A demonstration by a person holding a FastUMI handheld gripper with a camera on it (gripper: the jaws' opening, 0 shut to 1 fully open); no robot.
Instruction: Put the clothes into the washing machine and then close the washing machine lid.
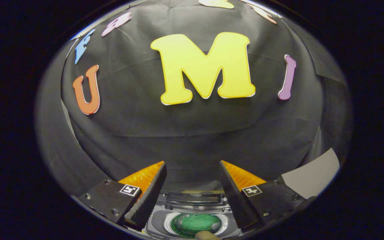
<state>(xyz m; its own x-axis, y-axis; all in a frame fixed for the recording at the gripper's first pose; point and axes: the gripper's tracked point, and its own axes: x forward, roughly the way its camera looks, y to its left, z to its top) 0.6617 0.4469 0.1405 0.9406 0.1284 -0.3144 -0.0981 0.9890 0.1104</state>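
Below and between the two fingers sits the washing machine (192,221), a small grey top-loader seen from above, with its round drum mouth ringed in pale plastic. Green clothes (197,223) lie bunched inside the drum, their surface creased and faintly glossy. Behind the opening the clear lid (192,197) stands raised, its edge running across between the fingers. A small tan rounded thing pokes up at the near rim of the machine; what it is I cannot tell. The gripper (192,186) hangs above the machine with its jaws spread wide, holding and touching nothing. Each finger is a black wedge with a ribbed inner pad and an orange textured outer face, and each carries a small square black-and-white marker.
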